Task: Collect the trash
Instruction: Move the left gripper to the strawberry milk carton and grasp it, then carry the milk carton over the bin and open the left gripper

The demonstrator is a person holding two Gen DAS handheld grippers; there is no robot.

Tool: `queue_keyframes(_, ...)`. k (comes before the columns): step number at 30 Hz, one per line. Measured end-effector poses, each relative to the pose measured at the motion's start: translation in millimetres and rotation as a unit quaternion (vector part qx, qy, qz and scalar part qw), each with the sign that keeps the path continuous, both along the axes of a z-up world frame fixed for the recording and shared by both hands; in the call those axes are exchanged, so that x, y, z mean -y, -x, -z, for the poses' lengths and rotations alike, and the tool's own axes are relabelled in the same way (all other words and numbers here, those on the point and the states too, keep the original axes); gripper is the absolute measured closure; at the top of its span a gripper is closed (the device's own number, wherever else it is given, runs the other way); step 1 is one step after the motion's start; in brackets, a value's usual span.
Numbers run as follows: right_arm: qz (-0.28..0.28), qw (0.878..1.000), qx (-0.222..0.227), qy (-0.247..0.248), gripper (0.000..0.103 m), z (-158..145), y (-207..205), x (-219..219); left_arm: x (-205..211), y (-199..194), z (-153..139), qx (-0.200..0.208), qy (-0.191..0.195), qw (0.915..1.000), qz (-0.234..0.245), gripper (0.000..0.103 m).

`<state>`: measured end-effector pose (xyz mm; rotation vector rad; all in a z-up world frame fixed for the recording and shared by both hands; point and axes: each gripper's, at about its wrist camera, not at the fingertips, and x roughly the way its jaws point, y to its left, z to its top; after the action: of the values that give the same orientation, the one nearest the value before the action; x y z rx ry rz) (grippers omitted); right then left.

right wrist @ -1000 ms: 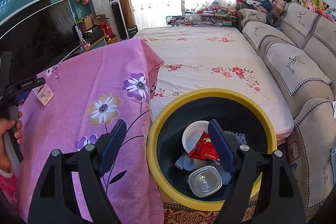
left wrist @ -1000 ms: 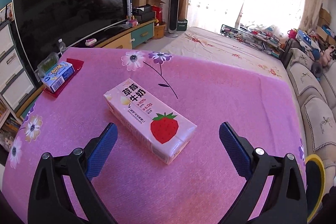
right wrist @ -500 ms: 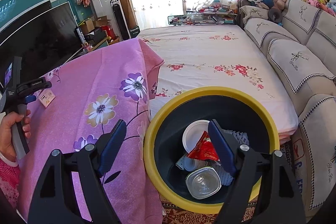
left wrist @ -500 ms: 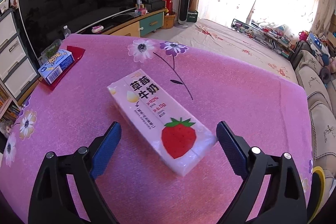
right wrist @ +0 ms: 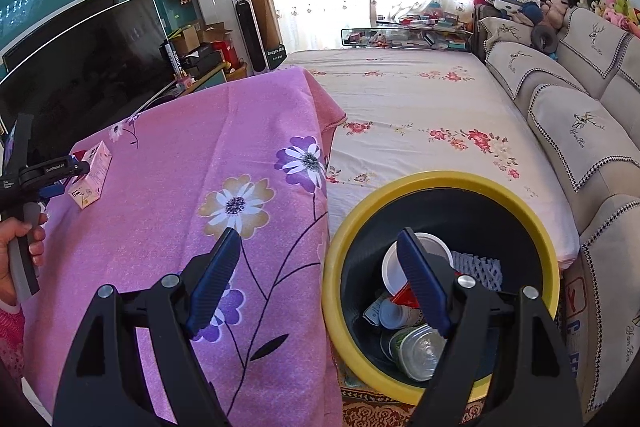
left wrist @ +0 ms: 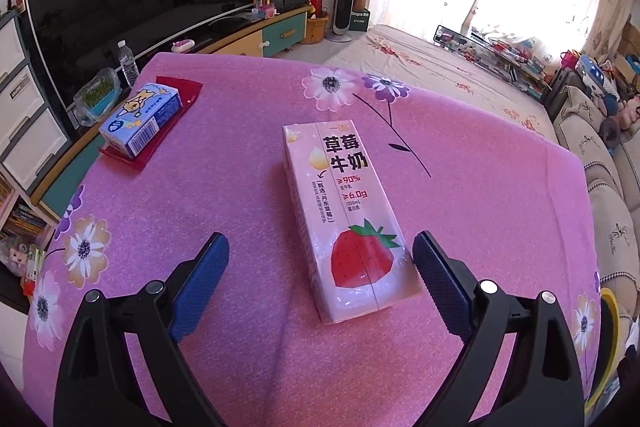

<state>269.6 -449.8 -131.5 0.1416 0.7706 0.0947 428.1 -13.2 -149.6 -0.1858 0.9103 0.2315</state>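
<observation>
Left gripper [left wrist: 320, 267] angled down, jaws spread around near end of milk carton [left wrist: 344, 211] lying on table [left wrist: 200, 187], pads not touching. Right gripper [right wrist: 320, 263] spread, empty, over bin [right wrist: 440, 183] rim; bin holds cups, wrappers.

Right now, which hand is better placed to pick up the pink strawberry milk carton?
Left. Its open tongs already straddle the pink strawberry milk carton; the right tongs hang open by the yellow-rimmed black bin.
</observation>
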Motion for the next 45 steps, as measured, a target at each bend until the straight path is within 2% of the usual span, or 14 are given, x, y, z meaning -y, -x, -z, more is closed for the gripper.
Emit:
queue_keyframes(4, -0.005, 1.0, 0.0, 0.007, 0.026, -2.7, 1.2, -7.6, 9.7, -11.3, 7.1, -0.007, -0.024, 0.9997, 0.008, 0.012)
queue_keyframes(5, -0.004, 1.0, 0.0, 0.008, 0.026, -2.5, 1.6, -7.4, 9.9, -13.4, 8.3, -0.008, -0.026, 0.9996, 0.007, 0.018)
queue_keyframes(6, -0.004, 1.0, 0.0, 0.008, 0.026, -2.8, 2.1, -7.2, 9.4, -14.8, 9.5, -0.011, -0.026, 0.9996, 0.005, 0.032)
queue_keyframes(8, -0.004, 1.0, 0.0, 0.007, 0.026, -3.4, 3.1, -6.3, 8.3, -15.4, 11.7, -0.017, -0.015, 0.9997, 0.008, 0.047)
queue_keyframes(10, -0.003, 1.0, 0.001, 0.006, 0.026, -4.0, 6.0, -3.8, 9.4, -10.9, 9.8, -0.012, -0.021, 0.9996, 0.014, 0.049)
queue_keyframes(14, 0.007, 1.0, 0.009, 0.0, 0.026, -7.4, 19.2, 5.7, 24.7, 16.7, -9.9, 0.025, -0.056, 0.9975, 0.036, 0.051)
queue_keyframes(19, 0.031, 0.999, 0.022, -0.011, 0.026, -11.7, 48.1, 27.6, 68.1, 61.3, -43.7, 0.066, -0.06, 0.9909, 0.1, 0.051)
queue_keyframes(23, 0.054, 0.998, 0.028, -0.02, 0.026, -13.4, 74.4, 48.5, 118.1, 92.6, -66.8, 0.097, -0.059, 0.9798, 0.164, 0.051)
queue_keyframes(26, 0.07, 0.997, 0.036, -0.027, 0.026, -15.7, 93.3, 63.3, 159.9, 110.1, -77.6, 0.105, -0.04, 0.9705, 0.214, 0.051)
queue_keyframes(31, 0.103, 0.993, 0.05, -0.024, 0.026, -19.5, 122.2, 90.1, 235.7, 129.3, -84.8, 0.105, -0.023, 0.9496, 0.294, 0.051)
queue_keyframes(39, 0.152, 0.986, 0.057, -0.027, 0.025, -19.7, 147.3, 129.5, 353.5, 133.3, -70.5, 0.082, -0.017, 0.9194, 0.384, 0.051)
queue_keyframes(45, 0.171, 0.984, 0.051, -0.029, 0.025, -14.1, 151.3, 142.6, 426.6, 117.5, -45.3, 0.068, -0.015, 0.9028, 0.424, 0.051)
